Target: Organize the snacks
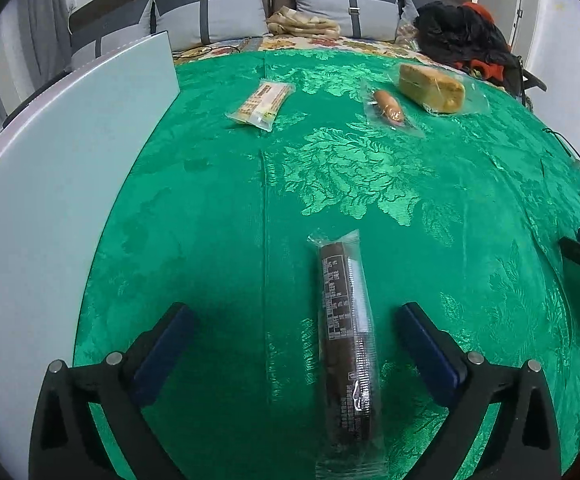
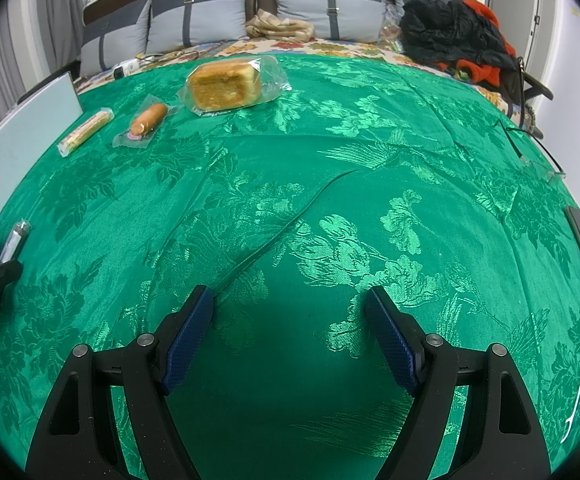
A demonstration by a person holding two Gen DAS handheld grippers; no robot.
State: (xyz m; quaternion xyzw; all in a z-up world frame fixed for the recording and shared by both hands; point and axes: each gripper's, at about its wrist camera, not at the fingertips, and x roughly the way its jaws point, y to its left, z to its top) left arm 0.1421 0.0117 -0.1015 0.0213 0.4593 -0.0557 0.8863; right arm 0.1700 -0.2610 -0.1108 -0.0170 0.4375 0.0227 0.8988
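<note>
The work surface is a bed covered with a green cloth (image 1: 210, 208). A pale board (image 1: 50, 168) stands along its left edge. Grey pillows (image 2: 321, 12) line the headboard; a beige bundle (image 2: 280, 26) lies between them, and a pile of black and orange clothing (image 2: 453, 36) occupies the far right corner. A thin cable (image 2: 529, 152) runs over the right edge.

Snack count: four, each in clear wrap.
- One dark bar (image 1: 345, 344), lying lengthwise on the cloth between the fingers of the left tongs (image 1: 295, 320).
- One yellow bar (image 1: 260, 104), far left, near the board.
- One sausage (image 1: 389, 106), just right of the yellow bar.
- One bread loaf (image 1: 431, 86), just beside the sausage, farthest back.

Left tongs: spread wide; neither pad touches the dark bar, which rests free on the cloth.

Right tongs (image 2: 290, 308): open, nothing between the pads, only bare cloth below. Nothing lies between them and the three far snacks.
</note>
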